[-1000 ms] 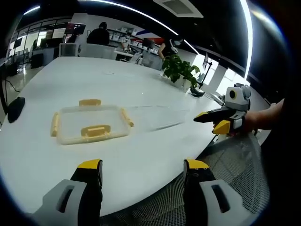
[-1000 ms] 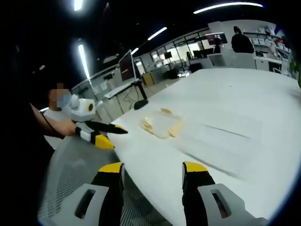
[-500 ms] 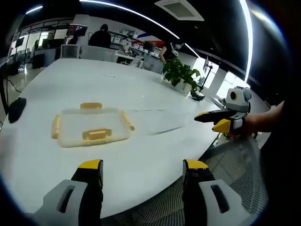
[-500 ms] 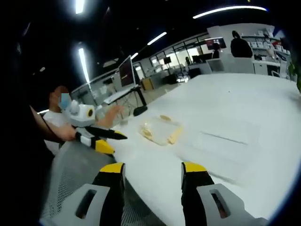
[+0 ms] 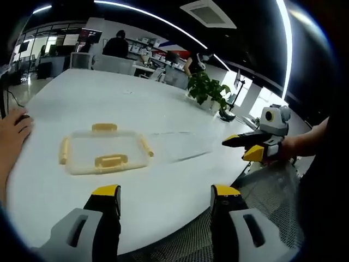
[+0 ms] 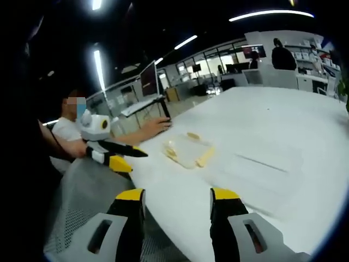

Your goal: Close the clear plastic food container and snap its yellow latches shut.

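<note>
Container (image 5: 103,154) with yellow latches (image 5: 110,161) lies flat on the white surface (image 5: 163,180), well apart from the left tool (image 5: 165,192) and right tool (image 6: 175,196), both spread wide and holding nothing.

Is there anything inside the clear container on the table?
The container looks empty through its clear plastic; the white table shows under it. Yellow latches sit on its sides. Too small to rule out tiny contents.

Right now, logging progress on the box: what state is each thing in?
Clear plastic food container: flat on the white table, untouched.
Yellow latches: whether they are snapped cannot be told.
Left gripper: jaws open, empty.
Right gripper: jaws open, empty.
Another person's hand: resting on the table edge.
</note>
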